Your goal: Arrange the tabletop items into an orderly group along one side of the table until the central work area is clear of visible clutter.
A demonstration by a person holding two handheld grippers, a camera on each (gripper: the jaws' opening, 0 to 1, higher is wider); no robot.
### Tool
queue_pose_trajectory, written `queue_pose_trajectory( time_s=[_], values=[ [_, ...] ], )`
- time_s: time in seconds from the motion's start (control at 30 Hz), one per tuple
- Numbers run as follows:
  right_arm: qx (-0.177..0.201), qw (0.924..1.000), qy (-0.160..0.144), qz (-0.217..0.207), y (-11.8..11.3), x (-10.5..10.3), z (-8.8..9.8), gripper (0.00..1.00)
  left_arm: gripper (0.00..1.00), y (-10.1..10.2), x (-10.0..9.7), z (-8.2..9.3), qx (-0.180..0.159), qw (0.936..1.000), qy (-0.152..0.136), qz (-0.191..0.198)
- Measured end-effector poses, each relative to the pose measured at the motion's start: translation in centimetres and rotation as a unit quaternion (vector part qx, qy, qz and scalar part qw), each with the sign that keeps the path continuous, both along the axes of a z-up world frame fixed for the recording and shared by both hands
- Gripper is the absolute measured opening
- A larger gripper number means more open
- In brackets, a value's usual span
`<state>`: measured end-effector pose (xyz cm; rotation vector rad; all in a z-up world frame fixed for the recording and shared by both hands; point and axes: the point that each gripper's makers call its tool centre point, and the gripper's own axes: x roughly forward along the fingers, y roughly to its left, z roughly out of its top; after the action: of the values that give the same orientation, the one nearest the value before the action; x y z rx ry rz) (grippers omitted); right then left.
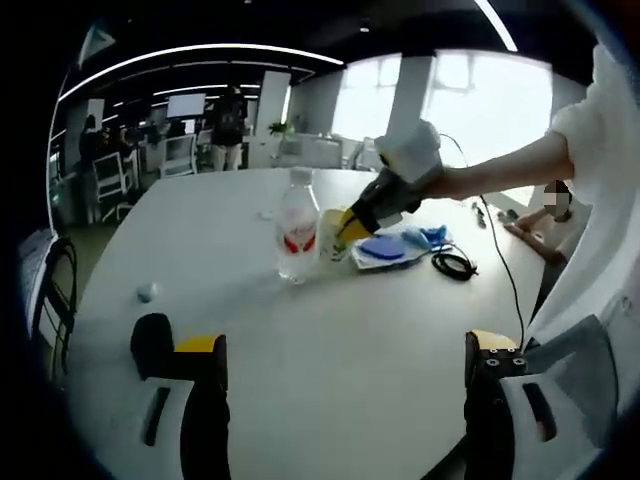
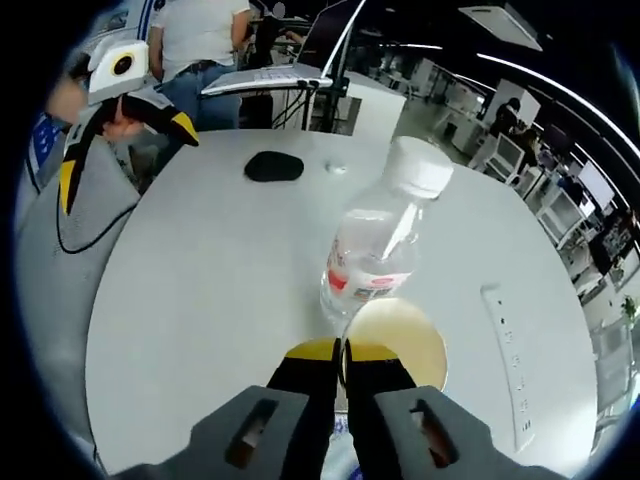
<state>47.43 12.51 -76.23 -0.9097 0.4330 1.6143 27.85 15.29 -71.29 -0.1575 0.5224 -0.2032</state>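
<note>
A clear water bottle (image 1: 297, 225) with a red label and white cap stands upright on the white table (image 1: 340, 320). Right beside it is a pale cup (image 1: 331, 234) of yellowish liquid. My right gripper (image 1: 352, 226) reaches in from the right, shut on that cup. In the right gripper view, my right gripper (image 2: 340, 352) pinches the cup's (image 2: 400, 345) near rim, and the bottle (image 2: 385, 240) stands just behind. My left gripper (image 1: 340, 365) hangs open over the near table, with nothing between its jaws. It appears again, left gripper (image 2: 125, 150), at the far table edge.
A blue cloth-like item (image 1: 385, 248) and a coiled black cable (image 1: 455, 263) lie behind the cup. A small pale object (image 1: 147, 291) sits at the left. A black oval object (image 2: 274, 166), a small cap (image 2: 337, 168) and a white power strip (image 2: 505, 345) lie on the table. People stand beyond.
</note>
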Motion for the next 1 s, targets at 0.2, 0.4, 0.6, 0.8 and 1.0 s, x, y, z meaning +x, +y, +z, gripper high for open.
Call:
queue_pose_trajectory(
  time_s=[0.2, 0.4, 0.6, 0.8, 1.0],
  values=[
    [-0.004, 1.0000, 0.005, -0.003, 0.1, 0.0, -0.7, 0.00, 0.96, -0.2, -0.2, -0.4, -0.004, 1.0000, 0.005, -0.001],
    [-0.006, 1.0000, 0.007, -0.002, 0.1, -0.1, -1.2, 0.00, 0.96, -0.5, -0.2, -0.7, -0.008, 0.9999, 0.007, -0.002],
    [-0.007, 1.0000, 0.006, 0.000, 0.2, 0.0, -1.5, 0.00, 0.96, -0.7, -0.2, -1.1, -0.013, 0.9999, 0.008, -0.001],
    [-0.008, 1.0000, 0.002, 0.003, 0.3, 0.0, -1.5, 0.00, 0.96, -0.8, -0.3, -1.3, -0.014, 0.9998, 0.011, -0.003],
    [-0.011, 0.9999, -0.002, 0.008, 0.2, -0.1, -1.5, 0.00, 0.96, -0.5, -0.1, -1.2, -0.015, 0.9998, 0.009, -0.001]
  ],
)
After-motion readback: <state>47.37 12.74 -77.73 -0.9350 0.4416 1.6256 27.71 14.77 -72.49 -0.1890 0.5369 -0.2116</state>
